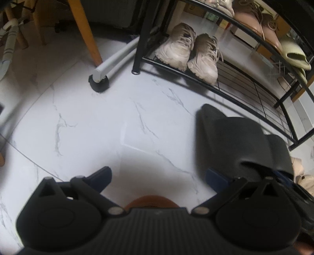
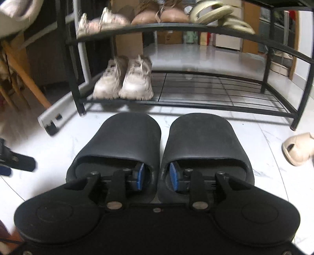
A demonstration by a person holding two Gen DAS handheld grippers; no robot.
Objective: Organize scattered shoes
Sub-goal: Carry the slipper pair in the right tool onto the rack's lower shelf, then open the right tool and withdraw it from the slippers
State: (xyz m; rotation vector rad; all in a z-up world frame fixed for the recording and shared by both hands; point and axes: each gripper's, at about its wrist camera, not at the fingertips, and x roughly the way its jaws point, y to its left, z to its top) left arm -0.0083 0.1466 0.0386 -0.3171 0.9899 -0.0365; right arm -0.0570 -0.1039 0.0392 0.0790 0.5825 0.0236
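Two black slippers [image 2: 125,143] [image 2: 202,145] lie side by side on the white marble floor in front of a black metal shoe rack [image 2: 176,29]. My right gripper [image 2: 157,176] has one finger inside each slipper and pinches their inner walls together. The left black slipper also shows in the left wrist view [image 1: 231,137]. My left gripper [image 1: 159,176] is open and empty above bare floor, to the left of that slipper. A pair of white sneakers [image 2: 125,80] [image 1: 188,53] stands on the rack's bottom shelf at the left. A beige slipper [image 2: 298,147] lies on the floor at the right.
The rack's top shelf holds sneakers, brown shoes [image 2: 159,15] and pale green slides [image 2: 221,13]. A wooden chair leg [image 1: 86,31] and a grey wheeled frame leg [image 1: 109,64] stand left of the rack. Cardboard boxes sit behind the rack.
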